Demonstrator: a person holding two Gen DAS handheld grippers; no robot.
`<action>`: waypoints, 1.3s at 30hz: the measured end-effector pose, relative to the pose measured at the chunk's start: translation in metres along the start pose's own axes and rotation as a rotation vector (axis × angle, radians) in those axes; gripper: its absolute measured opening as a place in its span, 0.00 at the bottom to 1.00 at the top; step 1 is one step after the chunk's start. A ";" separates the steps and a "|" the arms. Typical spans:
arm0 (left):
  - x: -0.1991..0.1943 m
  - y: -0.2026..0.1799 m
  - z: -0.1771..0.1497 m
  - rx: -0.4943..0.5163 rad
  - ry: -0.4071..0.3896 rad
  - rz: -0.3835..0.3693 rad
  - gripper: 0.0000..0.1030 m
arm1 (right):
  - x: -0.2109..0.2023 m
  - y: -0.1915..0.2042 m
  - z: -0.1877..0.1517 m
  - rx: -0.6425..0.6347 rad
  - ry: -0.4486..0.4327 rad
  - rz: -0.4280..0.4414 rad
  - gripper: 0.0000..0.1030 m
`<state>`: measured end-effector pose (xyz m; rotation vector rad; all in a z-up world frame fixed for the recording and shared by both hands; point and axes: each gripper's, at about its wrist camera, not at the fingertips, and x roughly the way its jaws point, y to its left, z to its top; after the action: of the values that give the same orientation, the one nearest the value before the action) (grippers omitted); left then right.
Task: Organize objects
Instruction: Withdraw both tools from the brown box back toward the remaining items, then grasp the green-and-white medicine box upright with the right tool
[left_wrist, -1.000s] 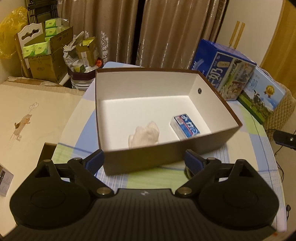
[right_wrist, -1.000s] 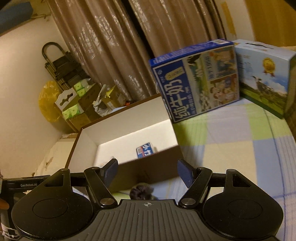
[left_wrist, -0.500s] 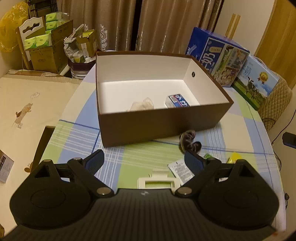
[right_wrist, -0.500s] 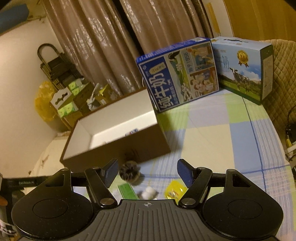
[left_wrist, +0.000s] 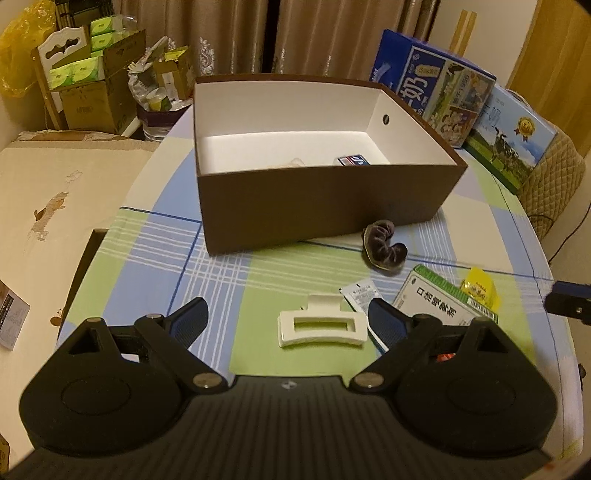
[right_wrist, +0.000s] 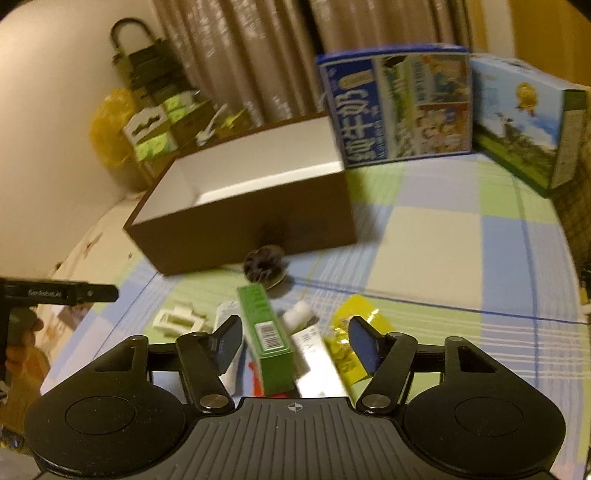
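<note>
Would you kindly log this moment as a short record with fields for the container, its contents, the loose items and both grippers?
container: brown box, open top, on the checked tablecloth
in box: blue packet, pale crumpled item
loose on cloth: white hair claw, dark scrunchie, green carton, yellow sachet
left gripper: open, empty, above the hair claw
right gripper: open, empty, over the green carton

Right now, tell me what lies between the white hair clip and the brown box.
Only bare checked tablecloth: in the left wrist view, nothing sits between the white hair clip and the brown box. The dark scrunchie lies off to the right.
</note>
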<state>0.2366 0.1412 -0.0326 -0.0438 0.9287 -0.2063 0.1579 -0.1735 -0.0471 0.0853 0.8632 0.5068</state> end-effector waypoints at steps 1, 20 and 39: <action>0.001 -0.001 -0.002 0.007 0.003 -0.001 0.89 | 0.005 0.002 0.000 -0.013 0.012 0.005 0.57; 0.027 0.001 -0.014 0.053 0.044 0.035 0.89 | 0.093 0.021 0.018 -0.194 0.180 0.059 0.52; 0.064 -0.011 -0.016 0.292 0.025 -0.014 0.89 | 0.098 0.028 0.018 -0.214 0.178 0.027 0.26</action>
<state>0.2589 0.1188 -0.0915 0.2227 0.9150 -0.3543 0.2136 -0.1012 -0.0966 -0.1461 0.9771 0.6364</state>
